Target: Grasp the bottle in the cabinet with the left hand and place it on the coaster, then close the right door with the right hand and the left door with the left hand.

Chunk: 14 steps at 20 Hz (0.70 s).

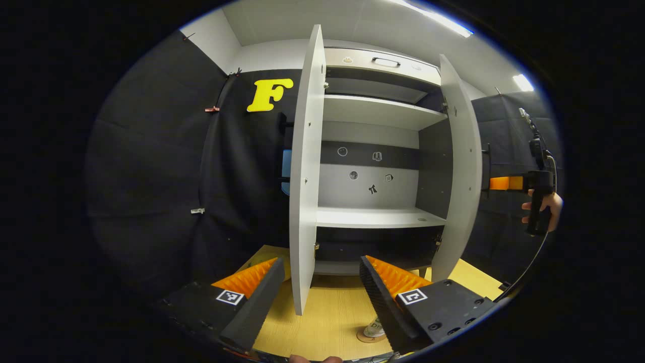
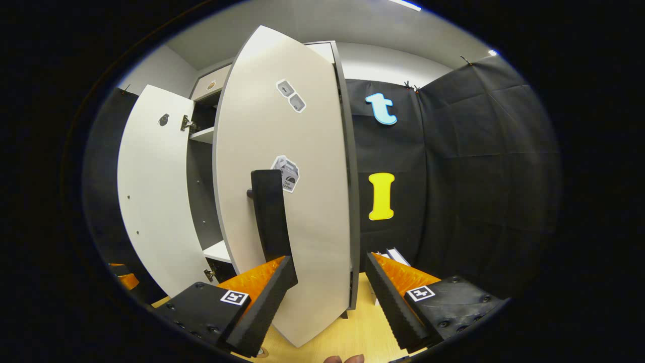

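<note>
Right gripper view puts the right door (image 2: 297,201) straight ahead of our right gripper (image 2: 330,282), close up, its outer face toward us and its dark vertical handle (image 2: 269,217) rising just beyond the left finger. The jaws stand spread with nothing between them. The door's long axis runs upright and its free edge swings out toward us, so we judge the coming move is a push on that face back toward the cabinet (image 2: 201,133); the right hand is plainly the nearer one for it. Farther left, the left door (image 2: 151,191) stands open too.

In the left gripper view, our left gripper (image 1: 320,290) is also released and holds nothing, facing the open cabinet (image 1: 373,166) from the front. The left door (image 1: 305,176) stands edge-on just beyond its left finger. At the far right a hand holds the right gripper (image 1: 504,183) behind the right door (image 1: 458,171).

The bottle (image 1: 375,327) sits low on the counter (image 1: 327,312), near us, on the coaster (image 1: 370,337), partly hidden by the right finger of the left gripper. So we judge the placing done.

We count two doors, both open, one bottle, one coaster, three shelves (image 1: 378,217) that look bare, and a few small stickers (image 1: 373,174) on the back panel.
</note>
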Available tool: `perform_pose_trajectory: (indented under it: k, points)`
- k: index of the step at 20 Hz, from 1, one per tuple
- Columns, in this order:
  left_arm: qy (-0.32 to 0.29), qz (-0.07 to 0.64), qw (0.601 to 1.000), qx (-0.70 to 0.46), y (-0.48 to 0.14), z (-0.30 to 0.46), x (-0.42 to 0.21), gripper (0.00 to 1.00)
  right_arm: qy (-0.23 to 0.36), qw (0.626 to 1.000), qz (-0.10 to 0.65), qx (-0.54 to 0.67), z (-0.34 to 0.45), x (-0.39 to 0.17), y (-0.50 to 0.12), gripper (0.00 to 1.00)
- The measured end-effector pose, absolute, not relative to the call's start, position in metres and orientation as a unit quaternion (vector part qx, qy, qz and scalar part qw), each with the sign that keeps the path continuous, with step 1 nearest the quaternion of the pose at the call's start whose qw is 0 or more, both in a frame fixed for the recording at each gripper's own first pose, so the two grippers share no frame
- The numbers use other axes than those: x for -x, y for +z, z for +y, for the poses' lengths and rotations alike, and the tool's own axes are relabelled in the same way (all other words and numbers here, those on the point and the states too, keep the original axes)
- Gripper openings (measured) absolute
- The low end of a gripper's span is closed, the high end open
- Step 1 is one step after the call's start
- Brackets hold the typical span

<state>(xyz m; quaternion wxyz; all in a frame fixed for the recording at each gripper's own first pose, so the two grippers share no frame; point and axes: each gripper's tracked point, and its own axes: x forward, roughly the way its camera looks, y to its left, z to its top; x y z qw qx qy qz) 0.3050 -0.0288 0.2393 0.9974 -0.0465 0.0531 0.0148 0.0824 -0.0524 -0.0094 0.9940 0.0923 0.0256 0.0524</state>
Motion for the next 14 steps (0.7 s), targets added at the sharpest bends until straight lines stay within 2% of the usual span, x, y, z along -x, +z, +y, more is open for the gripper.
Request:
perform_pose_trajectory:
  k: [3,5,14]
  points:
    - [0.021,0.053,0.998,0.039,0.238,-0.023,-0.3,0.95,0.076,0.992,0.029,-0.101,-0.023,-0.094,-0.01,1.0]
    - [0.025,0.053,0.998,0.037,0.238,-0.02,-0.3,0.95,0.085,0.992,0.026,-0.091,-0.01,-0.103,-0.01,0.98]
    - [0.041,0.052,0.997,0.033,0.241,0.003,-0.297,0.95,0.097,0.992,0.019,-0.084,0.02,-0.131,-0.009,0.98]
